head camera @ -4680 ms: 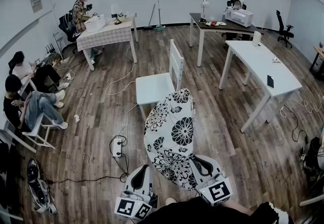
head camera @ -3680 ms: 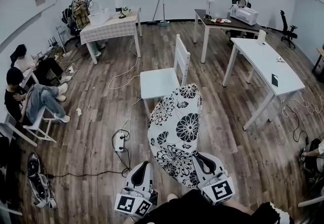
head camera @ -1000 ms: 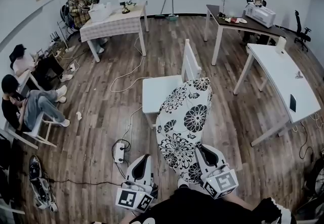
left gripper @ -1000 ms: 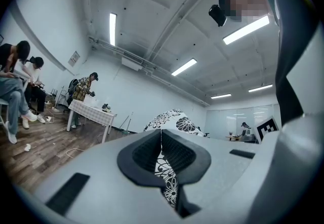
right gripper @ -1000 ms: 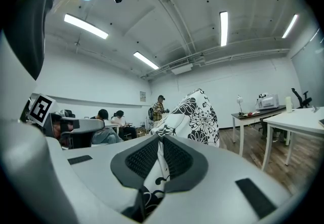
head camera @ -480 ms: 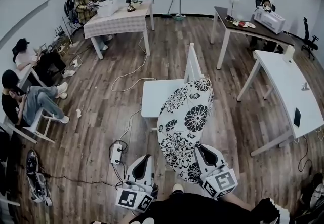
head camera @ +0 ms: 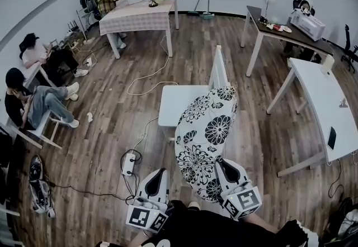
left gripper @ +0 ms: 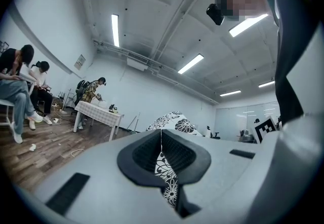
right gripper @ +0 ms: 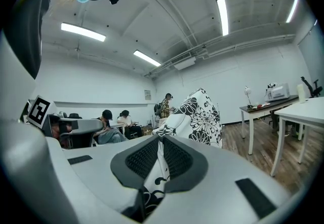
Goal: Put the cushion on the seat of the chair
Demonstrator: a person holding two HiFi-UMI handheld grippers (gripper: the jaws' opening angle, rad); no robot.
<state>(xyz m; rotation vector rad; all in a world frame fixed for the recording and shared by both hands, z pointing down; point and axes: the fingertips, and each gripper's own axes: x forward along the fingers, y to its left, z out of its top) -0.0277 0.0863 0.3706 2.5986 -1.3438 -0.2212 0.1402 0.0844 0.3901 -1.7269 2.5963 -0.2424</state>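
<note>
A black-and-white flowered cushion hangs upright in front of me, held by its lower corners. My left gripper is shut on its lower left edge, and my right gripper is shut on its lower right edge. In the left gripper view the cushion fabric is pinched between the closed jaws of the left gripper. In the right gripper view the cushion rises from the closed jaws of the right gripper. The white chair stands just beyond the cushion, its seat bare and its back to the right.
A power strip and cables lie on the wood floor left of the cushion. A white table stands at the right, a dark desk behind it, a checkered table at the back. People sit at the left.
I have come closer to the chair with the cushion still held upright in both grippers. The cushion's top now overlaps the near right part of the seat.
</note>
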